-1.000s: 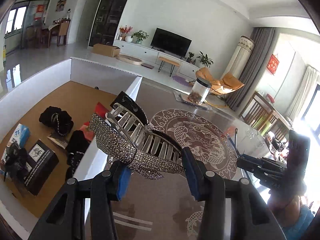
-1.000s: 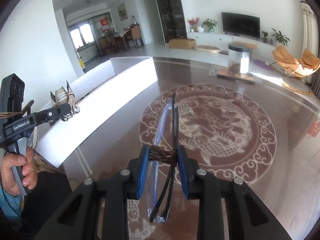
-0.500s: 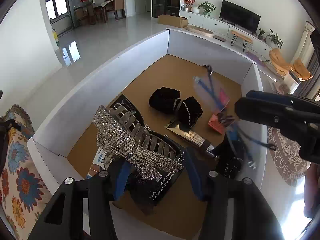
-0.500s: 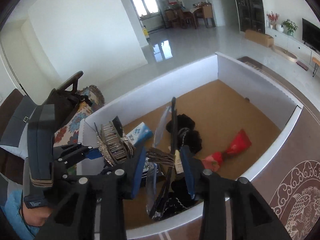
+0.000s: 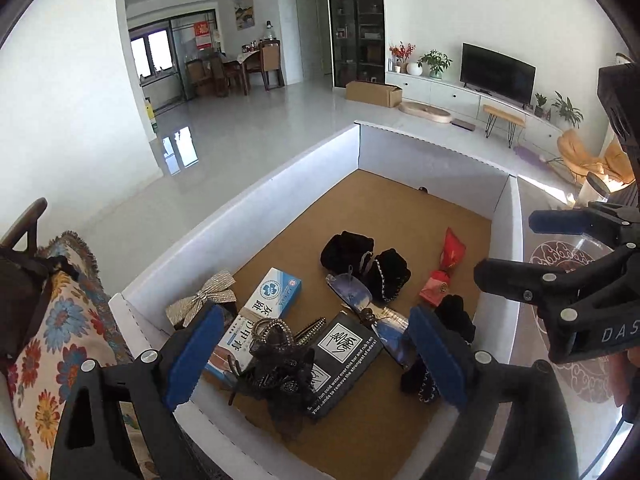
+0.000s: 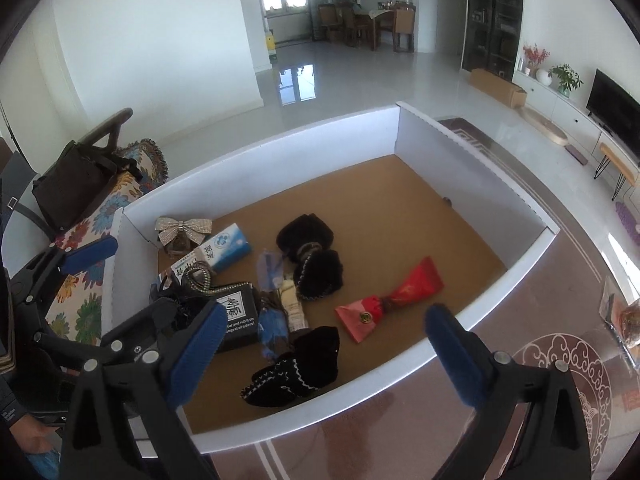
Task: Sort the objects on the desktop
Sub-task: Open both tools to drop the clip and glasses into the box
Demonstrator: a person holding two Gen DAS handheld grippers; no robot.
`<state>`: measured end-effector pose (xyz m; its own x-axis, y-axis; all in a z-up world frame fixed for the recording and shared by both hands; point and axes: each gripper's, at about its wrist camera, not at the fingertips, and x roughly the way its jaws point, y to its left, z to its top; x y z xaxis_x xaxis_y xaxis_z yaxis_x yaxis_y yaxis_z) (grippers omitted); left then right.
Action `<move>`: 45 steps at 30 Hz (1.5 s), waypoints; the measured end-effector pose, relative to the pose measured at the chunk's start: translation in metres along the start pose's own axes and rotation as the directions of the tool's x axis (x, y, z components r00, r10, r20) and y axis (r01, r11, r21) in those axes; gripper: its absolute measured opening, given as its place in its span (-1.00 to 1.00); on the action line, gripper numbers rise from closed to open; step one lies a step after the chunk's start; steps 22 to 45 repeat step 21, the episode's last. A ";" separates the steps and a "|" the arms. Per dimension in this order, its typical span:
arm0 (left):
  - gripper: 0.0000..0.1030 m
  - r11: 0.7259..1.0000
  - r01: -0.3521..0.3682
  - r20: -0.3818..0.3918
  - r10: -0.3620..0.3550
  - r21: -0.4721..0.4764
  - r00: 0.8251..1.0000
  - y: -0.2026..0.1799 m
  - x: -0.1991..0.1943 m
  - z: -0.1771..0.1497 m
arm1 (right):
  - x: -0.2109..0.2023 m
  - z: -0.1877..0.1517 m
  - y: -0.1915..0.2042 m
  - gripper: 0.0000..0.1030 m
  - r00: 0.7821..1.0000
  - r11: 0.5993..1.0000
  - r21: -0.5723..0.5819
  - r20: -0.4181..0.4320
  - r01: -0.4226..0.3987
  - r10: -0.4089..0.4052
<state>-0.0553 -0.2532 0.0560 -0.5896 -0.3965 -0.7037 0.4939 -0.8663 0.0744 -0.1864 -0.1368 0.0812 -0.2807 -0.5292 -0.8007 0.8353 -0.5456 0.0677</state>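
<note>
Above the white box (image 6: 472,152) at the counter (image 6: 520,320) edge, both tools are held with jaws opening and nothing between them: the left tool (image 5: 316,354) over the near corner, the right tool (image 6: 320,356) over the near wall. Inside, the sparkly hair clip (image 5: 200,300) is seen against the near-left corner, and the glasses (image 5: 360,304) are seen lying beside the black card (image 5: 344,360).

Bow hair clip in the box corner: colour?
Silver, rhinestone-covered bow hair clip; clearest in the right wrist view.
</note>
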 end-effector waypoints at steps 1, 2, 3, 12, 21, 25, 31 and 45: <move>0.84 1.000 -0.009 0.008 0.009 0.003 1.000 -0.002 -0.001 0.002 | -0.001 0.000 0.002 0.93 1.000 1.000 -0.011 -0.001 0.005 -0.005; 0.85 1.000 -0.023 0.012 0.023 0.010 1.000 -0.002 -0.004 0.002 | -0.001 0.001 0.004 0.93 1.000 1.000 -0.021 -0.001 0.009 -0.009; 0.86 0.999 -0.030 0.016 0.030 0.014 0.999 -0.003 -0.006 0.003 | -0.002 0.001 0.005 0.93 1.000 1.000 -0.024 0.002 0.007 -0.007; 0.94 0.997 -0.022 -0.011 0.022 -0.069 1.000 0.004 -0.008 0.004 | -0.004 0.005 -0.005 0.93 0.999 0.999 -0.013 -0.005 0.039 -0.040; 1.00 0.971 -0.019 -0.017 0.015 -0.239 1.000 0.012 -0.008 0.002 | 0.007 0.001 -0.011 0.93 0.997 0.997 -0.034 -0.038 0.067 -0.068; 1.00 0.971 -0.019 -0.017 0.015 -0.239 1.000 0.012 -0.008 0.002 | 0.007 0.001 -0.011 0.93 0.997 0.997 -0.034 -0.038 0.067 -0.068; 1.00 0.971 -0.019 -0.017 0.015 -0.239 1.000 0.012 -0.008 0.002 | 0.007 0.001 -0.011 0.93 0.997 0.997 -0.034 -0.038 0.067 -0.068; 1.00 0.971 -0.019 -0.017 0.015 -0.239 1.000 0.012 -0.008 0.002 | 0.007 0.001 -0.011 0.93 0.997 0.997 -0.034 -0.038 0.067 -0.068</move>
